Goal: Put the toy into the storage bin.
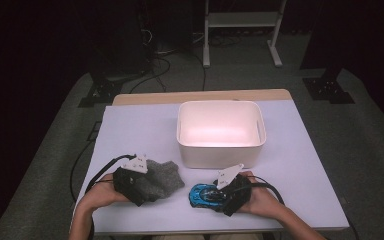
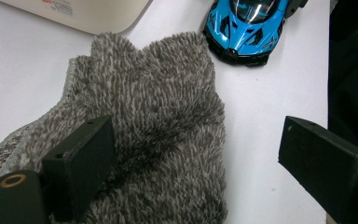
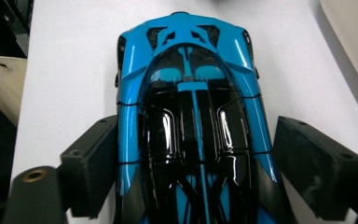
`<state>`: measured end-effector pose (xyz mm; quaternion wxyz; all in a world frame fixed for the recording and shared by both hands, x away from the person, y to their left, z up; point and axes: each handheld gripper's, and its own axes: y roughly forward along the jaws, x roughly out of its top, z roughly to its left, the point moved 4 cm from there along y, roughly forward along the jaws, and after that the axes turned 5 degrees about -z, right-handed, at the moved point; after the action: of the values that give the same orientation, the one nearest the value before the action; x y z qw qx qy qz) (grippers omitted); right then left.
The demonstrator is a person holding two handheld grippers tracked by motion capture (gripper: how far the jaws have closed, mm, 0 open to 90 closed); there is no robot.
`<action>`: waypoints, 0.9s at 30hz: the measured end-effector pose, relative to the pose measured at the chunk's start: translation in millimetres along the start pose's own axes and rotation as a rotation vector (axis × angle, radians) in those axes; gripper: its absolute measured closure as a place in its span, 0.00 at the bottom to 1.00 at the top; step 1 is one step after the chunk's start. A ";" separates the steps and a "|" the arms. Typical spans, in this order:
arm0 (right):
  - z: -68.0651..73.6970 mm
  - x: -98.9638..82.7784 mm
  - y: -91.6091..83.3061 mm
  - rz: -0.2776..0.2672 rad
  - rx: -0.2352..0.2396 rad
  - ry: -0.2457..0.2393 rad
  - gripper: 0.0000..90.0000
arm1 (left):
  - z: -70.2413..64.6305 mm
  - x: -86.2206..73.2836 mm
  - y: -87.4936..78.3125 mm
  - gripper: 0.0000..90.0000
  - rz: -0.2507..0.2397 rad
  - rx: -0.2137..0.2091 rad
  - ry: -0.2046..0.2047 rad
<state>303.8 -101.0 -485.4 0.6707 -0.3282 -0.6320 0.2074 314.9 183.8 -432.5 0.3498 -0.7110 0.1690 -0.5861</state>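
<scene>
— Nearest the high camera, what are the two hands doing?
— Both hands rest at the bottom edge of the white surface (image 1: 130, 130). At about five o'clock the right claw (image 1: 219, 192) straddles a blue toy car (image 1: 203, 194); at about seven o'clock the left claw (image 1: 150, 182) sits over a grey fuzzy cloth (image 1: 161, 176).

— Is the car gripped?
— In the right gripper view the car (image 3: 191, 135) lies lengthwise between the jaws, with the left jaw against its flank. A sliver of surface shows before the right jaw, so it stands wide around the car, not clamped.

— And the left claw (image 2: 191, 154)?
— Wide open. One jaw rests on the cloth (image 2: 158, 130), the other hangs over bare surface.

— Anything else?
— A white bin (image 1: 221, 152) stands at twelve o'clock from the car, near it.
</scene>
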 end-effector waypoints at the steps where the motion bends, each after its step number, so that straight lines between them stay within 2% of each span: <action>1: 0.1 0.9 -0.8 0.007 0.011 -0.008 0.27 | 0.0 0.0 0.1 0.11 0.001 0.000 0.000; 13: 0.7 1.7 -1.8 0.008 0.019 -0.016 0.28 | -0.1 -0.7 -0.3 0.11 0.002 -0.003 0.000; 25: -2.4 -1.7 -6.0 -0.018 0.037 0.015 0.28 | -0.4 -1.1 -0.6 0.11 0.005 -0.008 0.001; 27: -2.6 -1.9 -5.8 -0.008 0.031 0.010 0.28 | -0.3 -1.3 -0.4 0.11 0.005 -0.009 0.000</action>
<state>305.3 -106.8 -482.6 0.6797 -0.3162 -0.6267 0.2128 314.2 184.9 -433.1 0.3481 -0.7123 0.1735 -0.5843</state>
